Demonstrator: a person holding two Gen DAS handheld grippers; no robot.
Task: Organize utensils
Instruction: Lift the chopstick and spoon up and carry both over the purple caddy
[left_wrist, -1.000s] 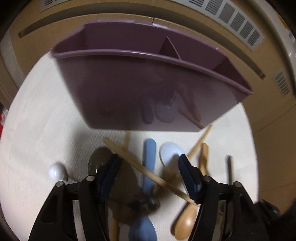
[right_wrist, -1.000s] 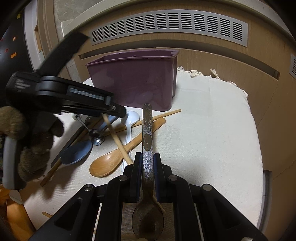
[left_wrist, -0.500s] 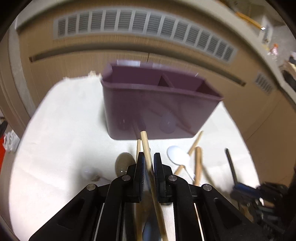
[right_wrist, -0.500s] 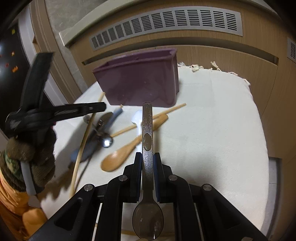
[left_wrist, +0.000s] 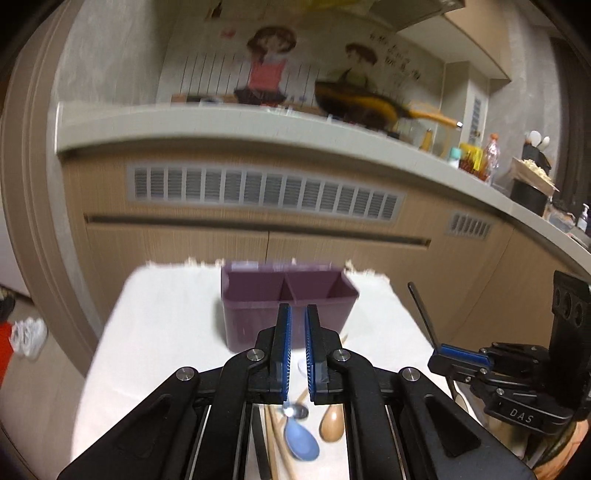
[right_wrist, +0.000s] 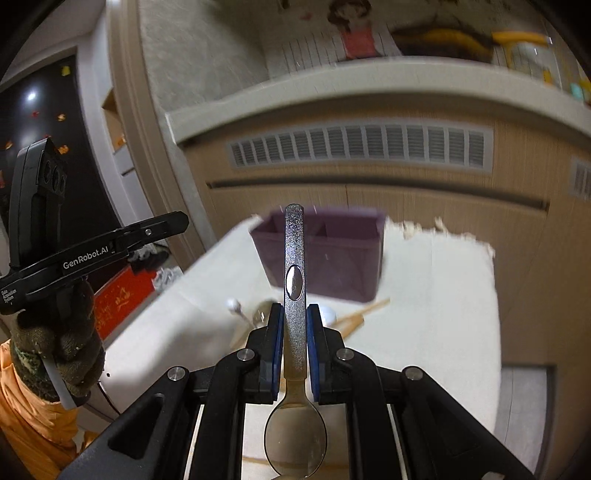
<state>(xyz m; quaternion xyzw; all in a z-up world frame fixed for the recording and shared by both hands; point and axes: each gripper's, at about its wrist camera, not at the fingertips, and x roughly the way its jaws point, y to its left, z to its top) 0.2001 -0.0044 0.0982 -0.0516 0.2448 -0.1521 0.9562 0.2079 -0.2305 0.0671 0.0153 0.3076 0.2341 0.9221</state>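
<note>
I keep the right gripper (right_wrist: 295, 343) jaws clamped on the metal spoon (right_wrist: 294, 295), handle forward for the purple organizer (right_wrist: 325, 254), while the left gripper (left_wrist: 297, 350) jaws, nearly closed, seem empty.

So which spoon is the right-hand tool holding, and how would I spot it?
Start at the purple organizer on the white cloth. In front of it, the right gripper is shut on the metal spoon. Unlike the wooden and blue spoons lying on the cloth, it is shiny, with a sparkly handle pointing forward and its bowl toward the camera.
</note>
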